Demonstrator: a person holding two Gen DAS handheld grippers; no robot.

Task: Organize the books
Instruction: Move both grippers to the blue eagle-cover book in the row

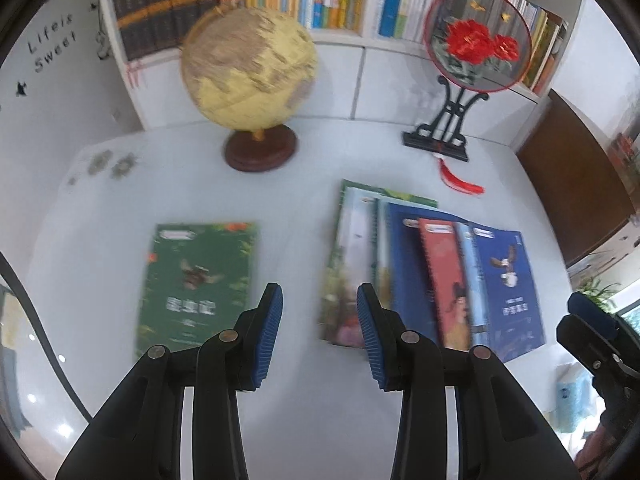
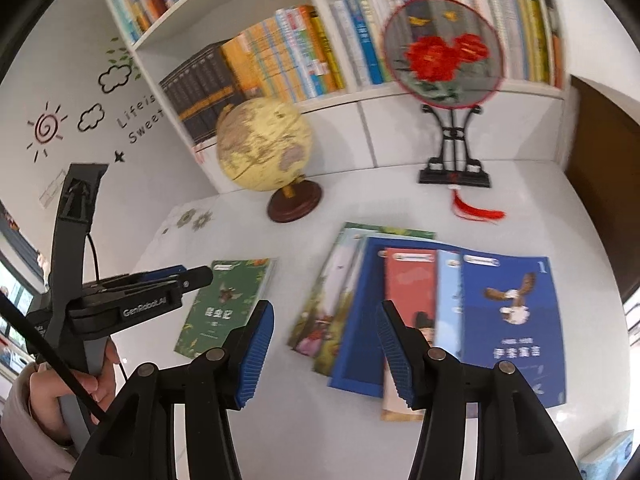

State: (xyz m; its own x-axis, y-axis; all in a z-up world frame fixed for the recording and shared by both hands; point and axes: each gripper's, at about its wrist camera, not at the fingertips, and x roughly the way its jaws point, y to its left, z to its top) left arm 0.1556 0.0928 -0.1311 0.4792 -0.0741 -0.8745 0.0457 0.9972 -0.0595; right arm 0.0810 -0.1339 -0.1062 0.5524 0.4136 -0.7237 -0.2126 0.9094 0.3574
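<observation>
Both claws part-open, empty, above table: left gripper (image 1: 319, 300) between green book (image 1: 196, 284) and fanned books (image 1: 432, 276); right gripper (image 2: 326, 320) likewise.

A white surface (image 2: 520, 200) runs to a white bookshelf (image 2: 320, 12) packed with upright spines at the far side. On the left a white wall (image 2: 80, 80) carries black stickers: a sun, clouds, a star and the words "Life is Sweet" (image 2: 142, 122). A dark brown wooden panel (image 2: 600, 180) stands at the right.
</observation>
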